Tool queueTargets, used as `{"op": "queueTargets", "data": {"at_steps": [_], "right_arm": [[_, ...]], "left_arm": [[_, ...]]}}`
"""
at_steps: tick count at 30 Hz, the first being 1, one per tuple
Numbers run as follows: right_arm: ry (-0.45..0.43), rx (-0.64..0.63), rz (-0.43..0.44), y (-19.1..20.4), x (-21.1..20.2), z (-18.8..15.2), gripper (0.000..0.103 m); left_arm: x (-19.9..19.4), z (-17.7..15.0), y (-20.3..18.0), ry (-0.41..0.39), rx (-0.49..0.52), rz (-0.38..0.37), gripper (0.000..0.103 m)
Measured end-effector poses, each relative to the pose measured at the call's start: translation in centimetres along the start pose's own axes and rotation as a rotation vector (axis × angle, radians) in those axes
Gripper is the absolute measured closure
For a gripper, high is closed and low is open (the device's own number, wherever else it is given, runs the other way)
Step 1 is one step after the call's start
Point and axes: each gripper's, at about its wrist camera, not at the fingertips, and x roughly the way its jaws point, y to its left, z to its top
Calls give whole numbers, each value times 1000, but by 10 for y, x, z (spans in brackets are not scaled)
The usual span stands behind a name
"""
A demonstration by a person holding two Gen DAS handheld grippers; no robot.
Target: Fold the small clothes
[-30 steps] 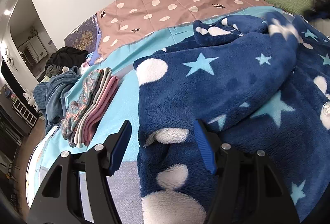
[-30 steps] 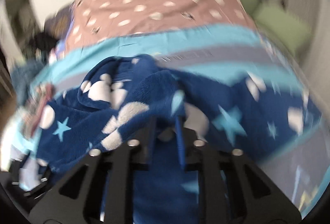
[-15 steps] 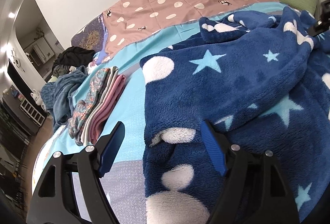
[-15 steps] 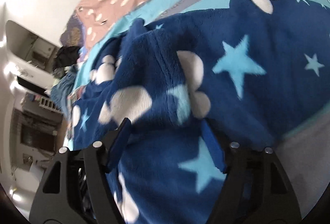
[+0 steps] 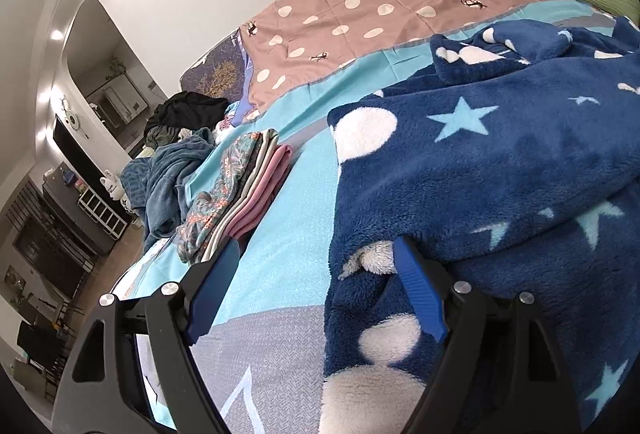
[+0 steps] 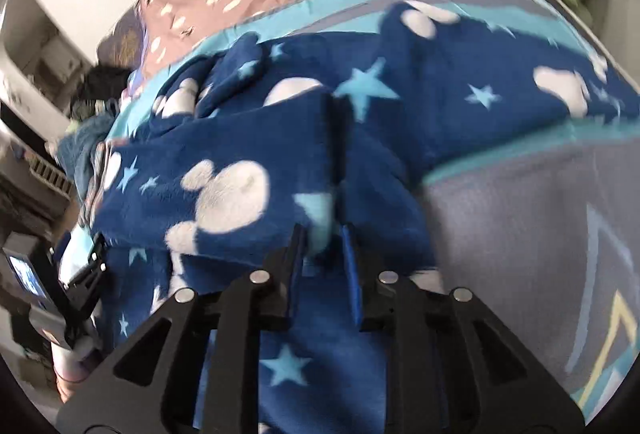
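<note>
Right hand-held gripper (image 6: 323,234) pinches fleece garment (image 6: 224,190) — left (image 5: 316,274) spread.

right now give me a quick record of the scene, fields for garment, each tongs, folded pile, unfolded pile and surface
garment: navy fleece with stars, spread on the bed
left tongs: open, right finger at the fleece edge
right tongs: shut on a fold of the fleece
folded pile: stacked left of the fleece
unfolded pile: heaped at the bed's far left
surface: turquoise and grey bedspread
</note>
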Motion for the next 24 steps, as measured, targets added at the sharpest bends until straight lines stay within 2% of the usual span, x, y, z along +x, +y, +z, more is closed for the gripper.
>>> {"op": "queueTargets", "data": {"at_steps": [1,2,3,5,6,10,11,12,13,15,16,18,19,20,21,22,23,24], "right_arm": [[-23,3,14,1,-5,6,71],[-44,-12,30,4,-9,13,57],[-54,-27,33,6,-12,17,50],[-61,-62,17,13,-9,29,49],[-49,-71,18,17,-6,34,45],[61,-74,23,26,44,47,42],[66,-77,11,25,51,48,55],[63,-91,-13,29,56,48,92],[17,-120,-41,38,54,50,93],[-110,-144,-12,47,31,48,93],[-205,-180,14,57,9,49,93],[-302,-211,12,64,-16,50,92],[-314,-209,-38,64,-18,52,91],[-304,-211,-112,61,-13,54,82],[-267,-226,-187,60,-1,56,64],[-183,-257,-282,54,21,60,56],[-147,-252,-346,49,32,60,54],[-134,-226,-378,45,37,60,61]], "left_arm": [[0,0,1,2,-1,-8,22],[0,-1,4,7,-9,-24,22],[1,-1,7,12,-19,-36,22],[2,-2,17,28,-56,-67,22],[2,-3,21,34,-74,-76,22],[11,-9,49,72,-183,-77,22],[17,-13,58,93,-221,-96,23],[22,-14,62,111,-243,-92,23],[28,-18,68,130,-264,-85,23],[40,-26,75,162,-280,-70,24],[46,-30,79,182,-289,-63,24],[51,-35,87,204,-334,-108,24],[50,-36,90,200,-352,-124,24],[47,-35,94,181,-372,-146,24],[45,-36,96,163,-385,-172,24],[42,-34,98,144,-397,-205,24],[39,-33,99,125,-408,-241,24],[34,-33,99,102,-419,-290,24]]}}
